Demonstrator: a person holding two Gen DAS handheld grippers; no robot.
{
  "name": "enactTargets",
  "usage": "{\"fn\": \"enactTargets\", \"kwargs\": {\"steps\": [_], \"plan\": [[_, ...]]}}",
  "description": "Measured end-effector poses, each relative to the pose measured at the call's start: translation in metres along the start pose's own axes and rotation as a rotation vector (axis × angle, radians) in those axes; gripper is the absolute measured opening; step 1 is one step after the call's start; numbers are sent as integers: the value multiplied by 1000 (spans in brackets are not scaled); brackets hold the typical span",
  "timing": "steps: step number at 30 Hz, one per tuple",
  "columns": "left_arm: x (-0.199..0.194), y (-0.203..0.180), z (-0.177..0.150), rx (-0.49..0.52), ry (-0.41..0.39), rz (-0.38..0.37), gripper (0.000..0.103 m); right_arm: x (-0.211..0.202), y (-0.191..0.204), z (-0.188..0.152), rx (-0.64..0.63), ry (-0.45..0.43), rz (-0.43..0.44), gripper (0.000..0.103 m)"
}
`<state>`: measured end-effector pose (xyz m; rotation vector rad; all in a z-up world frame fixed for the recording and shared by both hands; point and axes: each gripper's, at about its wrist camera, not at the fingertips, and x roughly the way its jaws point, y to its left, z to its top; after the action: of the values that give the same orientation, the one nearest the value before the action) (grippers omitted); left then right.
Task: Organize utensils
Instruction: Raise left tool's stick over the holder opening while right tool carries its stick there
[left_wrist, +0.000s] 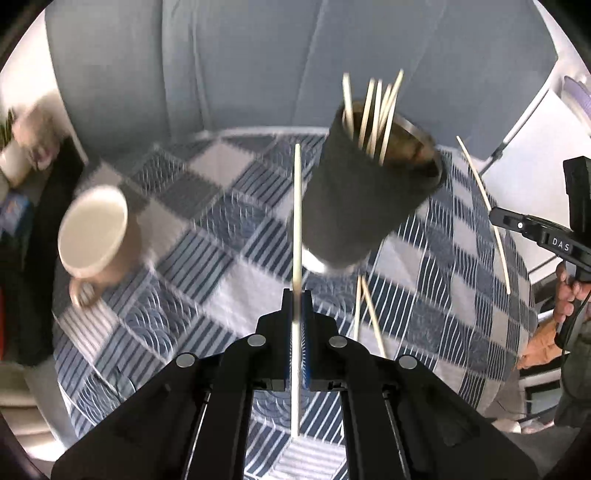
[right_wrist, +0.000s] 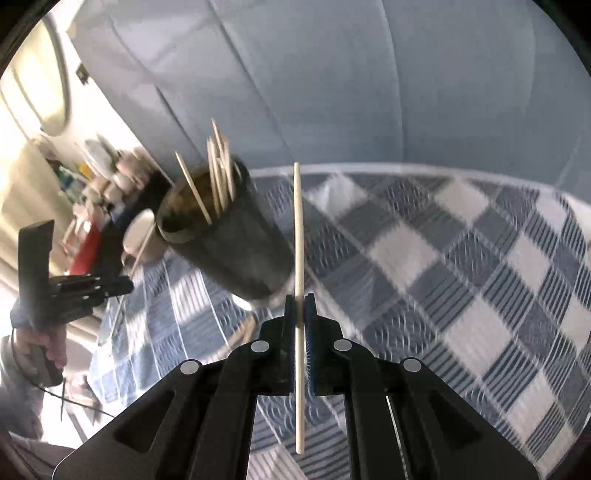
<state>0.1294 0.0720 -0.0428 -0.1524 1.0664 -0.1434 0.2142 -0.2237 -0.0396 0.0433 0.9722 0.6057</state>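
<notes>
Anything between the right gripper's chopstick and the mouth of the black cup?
Nothing visible blocks it. The right gripper holds its chopstick beside the black cup, whose open mouth already holds several sticks leaning inside; there is still room there.

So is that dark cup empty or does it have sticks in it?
Not empty: several pale sticks stand in the dark cup, poking above its rim. How deep they go cannot be told.

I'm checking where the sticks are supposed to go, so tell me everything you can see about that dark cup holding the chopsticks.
The dark cup is a tall, matte black tumbler with a metal-looking rim and a paler base, tapering toward the bottom. It stands on the blue and white checked tablecloth, open at the top, holding several pale chopsticks that lean and fan above its rim. Neither claw touches it. Two more chopsticks lie on the cloth at its foot.
</notes>
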Motion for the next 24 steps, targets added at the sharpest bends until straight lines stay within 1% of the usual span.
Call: {"fn": "enactTargets", "kwargs": {"steps": [2, 4, 7, 10, 14, 16, 20, 22, 24], "plan": [[-2, 0, 15, 10, -16, 15, 5, -10, 10, 15, -25, -52, 21, 5], [-9, -2, 26, 28, -43, 17, 5, -17, 16, 25, -44, -77, 44, 5], [-17, -7, 44, 54, -74, 39, 5, -21, 27, 43, -64, -121, 66, 5], [-24, -15, 65, 52, -121, 6, 5, -20, 39, 61, -56, -171, 95, 5], [-28, -22, 85, 28, -171, -57, 5, -11, 49, 78, -41, -195, 139, 5], [-28, -28, 94, 41, -196, -84, 5, -7, 52, 87, -35, -212, 161, 5], [-20, -31, 106, 9, -209, -131, 5, 1, 58, 101, -42, -230, 188, 5], [-16, -32, 113, -6, -215, -145, 5, 6, 59, 109, -45, -242, 215, 5], [-11, -34, 118, -14, -226, -155, 5, 11, 59, 114, -47, -241, 205, 5]]}}
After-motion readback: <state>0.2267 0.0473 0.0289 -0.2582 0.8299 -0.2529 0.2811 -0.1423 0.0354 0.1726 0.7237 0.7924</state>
